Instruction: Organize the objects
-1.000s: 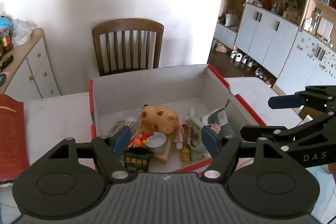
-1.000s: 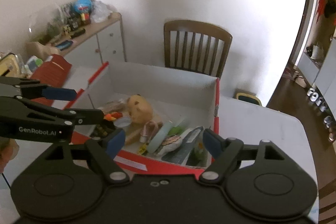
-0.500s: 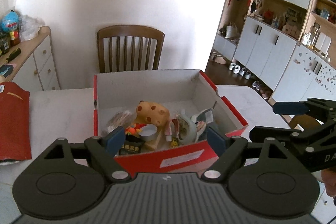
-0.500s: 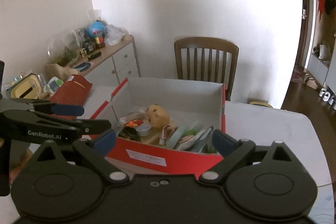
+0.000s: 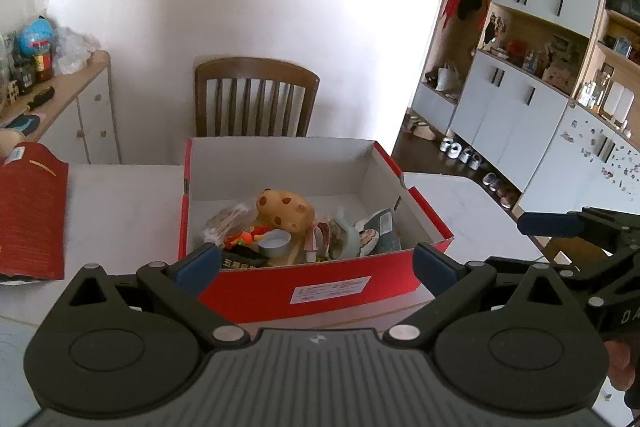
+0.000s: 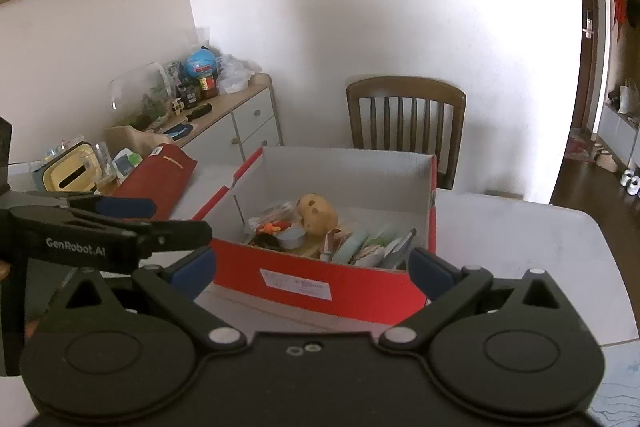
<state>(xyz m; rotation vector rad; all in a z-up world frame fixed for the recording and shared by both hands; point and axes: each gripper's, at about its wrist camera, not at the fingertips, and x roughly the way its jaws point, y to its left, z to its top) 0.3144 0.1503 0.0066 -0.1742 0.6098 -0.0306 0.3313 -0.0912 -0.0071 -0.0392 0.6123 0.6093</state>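
A red cardboard box (image 5: 320, 287) stands open on the white table (image 5: 120, 207). Inside lie a yellow spotted plush toy (image 5: 285, 209), a tealight candle (image 5: 273, 241) and several packets. My left gripper (image 5: 316, 265) is short of the box's near wall; its jaws are opening and hold nothing. My right gripper (image 6: 312, 267) also faces the box (image 6: 360, 291) from the near side, jaws opening with nothing between them. Each view catches the other gripper at its side: the right gripper's fingers (image 5: 552, 225) and the left gripper's fingers (image 6: 120, 207).
A wooden chair (image 5: 256, 95) stands behind the table at the wall. A red box lid (image 5: 30, 211) lies on the table's left. A cluttered sideboard (image 6: 224, 107) runs along the left wall, and white cabinets (image 5: 520, 107) line the right.
Both grippers have drawn back from over the box, so its red near wall now shows. Both pairs of jaws have spread wider.
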